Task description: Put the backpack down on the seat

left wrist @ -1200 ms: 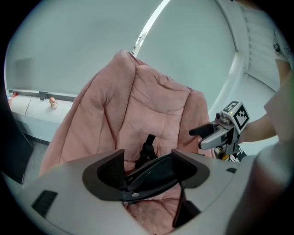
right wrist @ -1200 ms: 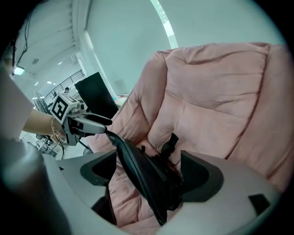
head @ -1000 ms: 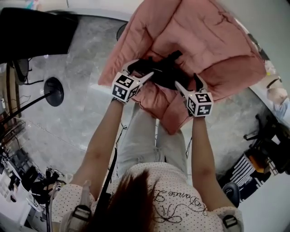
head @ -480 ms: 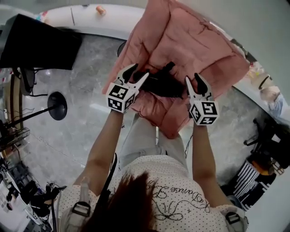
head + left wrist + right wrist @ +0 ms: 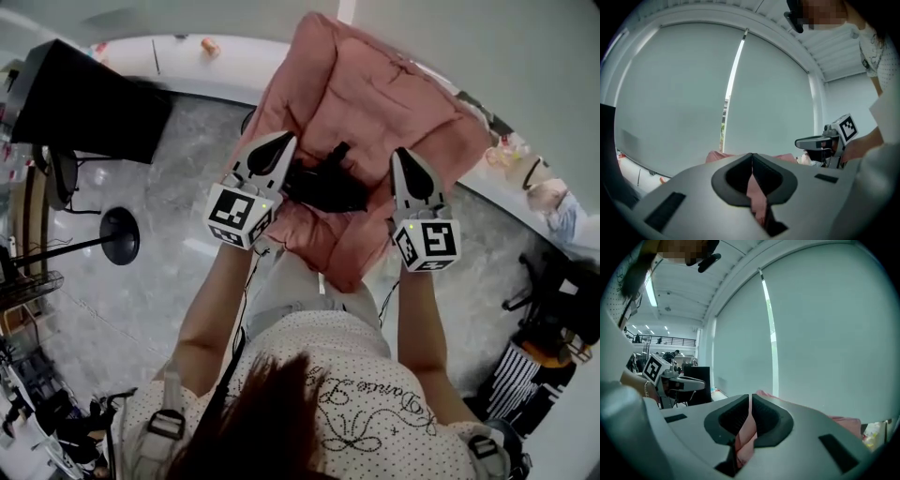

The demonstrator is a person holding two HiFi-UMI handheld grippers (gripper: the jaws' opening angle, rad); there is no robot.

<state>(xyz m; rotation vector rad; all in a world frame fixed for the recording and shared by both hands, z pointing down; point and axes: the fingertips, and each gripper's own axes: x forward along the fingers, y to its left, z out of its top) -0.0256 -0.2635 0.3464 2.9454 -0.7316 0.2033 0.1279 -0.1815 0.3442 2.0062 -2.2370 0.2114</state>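
Grey stone floor [image 5: 169,187], pink padded seat [image 5: 375,94] top centre. Well left of the seat: black stand base [image 5: 120,234]. Left claw [image 5: 284,141] over the seat's left edge, jaws together, empty, only pink padding showing beneath. Black backpack [image 5: 328,186] lies on the seat, between the claws, neither gripping it. Right claw [image 5: 405,154] over the seat's right part, jaws pinched together, empty.

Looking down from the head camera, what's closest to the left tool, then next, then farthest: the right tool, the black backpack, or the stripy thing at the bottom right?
From the left tool:
1. black backpack, right beside it, on the pink seat.
2. right tool, across the backpack.
3. stripy thing, far off at the lower right.
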